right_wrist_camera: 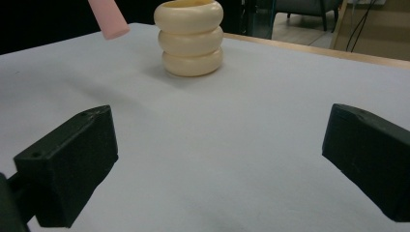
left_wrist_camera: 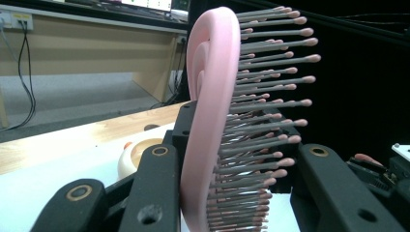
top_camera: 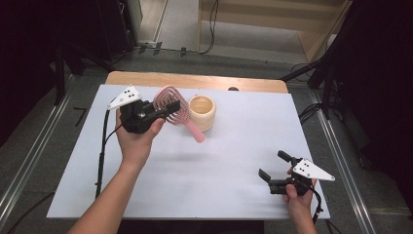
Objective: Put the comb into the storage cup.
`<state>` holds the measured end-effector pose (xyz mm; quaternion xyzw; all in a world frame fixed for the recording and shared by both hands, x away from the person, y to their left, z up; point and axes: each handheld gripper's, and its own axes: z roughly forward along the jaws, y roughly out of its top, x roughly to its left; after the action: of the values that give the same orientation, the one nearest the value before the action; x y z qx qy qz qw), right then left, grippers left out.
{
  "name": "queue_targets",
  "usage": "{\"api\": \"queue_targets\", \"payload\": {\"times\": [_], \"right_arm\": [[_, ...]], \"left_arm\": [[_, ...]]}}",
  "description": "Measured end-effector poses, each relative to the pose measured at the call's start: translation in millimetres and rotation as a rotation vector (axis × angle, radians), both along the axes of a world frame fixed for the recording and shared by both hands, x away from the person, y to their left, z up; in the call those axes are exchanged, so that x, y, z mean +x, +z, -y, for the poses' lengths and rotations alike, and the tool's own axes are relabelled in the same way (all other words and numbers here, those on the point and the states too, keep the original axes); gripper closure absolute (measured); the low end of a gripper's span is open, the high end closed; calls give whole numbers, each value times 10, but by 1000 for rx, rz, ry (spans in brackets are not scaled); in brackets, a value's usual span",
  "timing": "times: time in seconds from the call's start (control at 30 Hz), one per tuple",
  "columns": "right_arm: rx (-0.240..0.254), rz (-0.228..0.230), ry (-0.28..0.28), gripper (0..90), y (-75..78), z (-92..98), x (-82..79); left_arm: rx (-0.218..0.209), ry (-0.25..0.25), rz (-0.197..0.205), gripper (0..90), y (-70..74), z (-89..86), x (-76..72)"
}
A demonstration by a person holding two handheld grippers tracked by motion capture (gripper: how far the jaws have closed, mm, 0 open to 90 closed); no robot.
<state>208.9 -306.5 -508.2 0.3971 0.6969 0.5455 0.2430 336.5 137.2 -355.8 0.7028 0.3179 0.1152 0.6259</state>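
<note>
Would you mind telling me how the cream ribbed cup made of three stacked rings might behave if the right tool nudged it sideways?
The cream ribbed cup stands upright on the white table sheet, squat and broad-based, so it would probably slide rather than tip. It looks hollow with an open top, so likely light. Its rounded bulges may let flat pads slip unless they close in a groove.

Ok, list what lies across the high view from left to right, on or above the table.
left gripper → pink hairbrush, clamped by its head in that gripper → cream ringed cup → right gripper, jaws apart, near the table's front right corner.
</note>
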Motion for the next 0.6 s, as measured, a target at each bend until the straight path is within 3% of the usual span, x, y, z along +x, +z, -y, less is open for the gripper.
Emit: {"api": "queue_targets", "payload": {"times": [0.6], "right_arm": [[-2, -4, 6, 0, -15, -11, 5]], "left_arm": [[-5, 8, 3, 657, 67, 41, 110]]}}
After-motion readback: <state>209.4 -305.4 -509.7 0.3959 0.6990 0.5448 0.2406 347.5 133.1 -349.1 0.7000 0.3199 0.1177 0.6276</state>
